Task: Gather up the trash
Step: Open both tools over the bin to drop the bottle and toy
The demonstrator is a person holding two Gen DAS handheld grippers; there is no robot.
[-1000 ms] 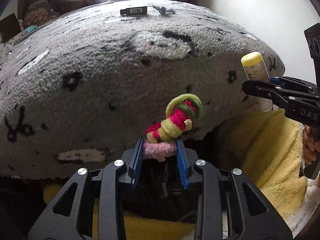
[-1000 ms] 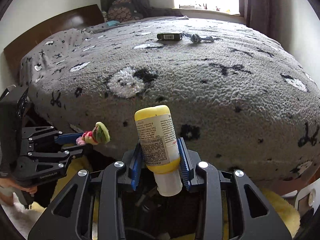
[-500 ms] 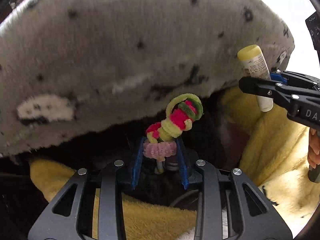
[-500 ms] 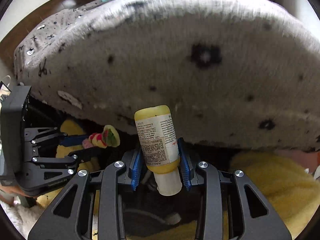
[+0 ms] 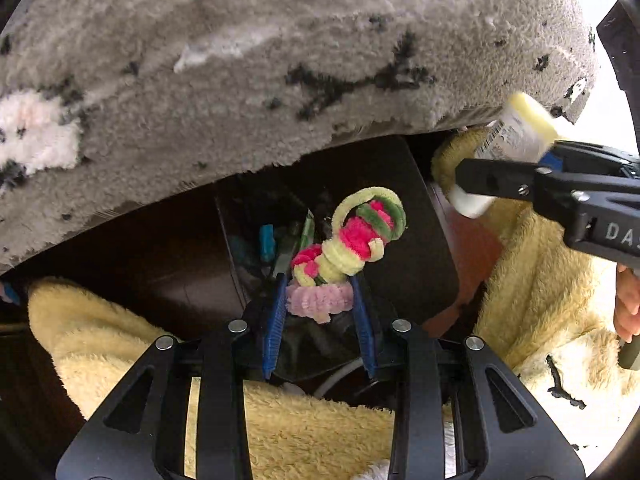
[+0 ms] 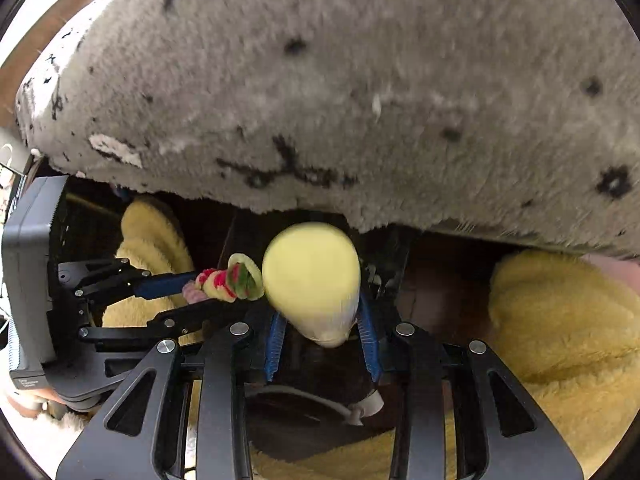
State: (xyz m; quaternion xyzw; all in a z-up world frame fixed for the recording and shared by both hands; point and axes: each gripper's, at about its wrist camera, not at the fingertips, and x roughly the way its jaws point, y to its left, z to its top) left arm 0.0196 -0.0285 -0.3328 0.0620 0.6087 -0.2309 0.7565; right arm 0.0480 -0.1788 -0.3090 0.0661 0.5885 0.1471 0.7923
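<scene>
left grip: my left gripper [image 5: 320, 300] is clamped on the pink, green and yellow pipe-cleaner twist [image 5: 344, 248], held over the dark bin [image 5: 420, 248] to drop.
right grip: right gripper [image 6: 320, 332] pinches the yellow plastic bottle [image 6: 312, 280], tilting.
around: grey fleece blanket [image 5: 280, 60] overhangs the bin; yellow fleece [image 5: 540, 280] crowds it.

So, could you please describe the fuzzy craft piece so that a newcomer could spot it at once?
Start at the grey fleece blanket hanging over the bed edge; below it, over a dark bin, the left tool is shut on the pipe-cleaner bundle. Unlike the smooth yellow bottle nearby, it is coiled pink, green and yellow fuzz.
</scene>
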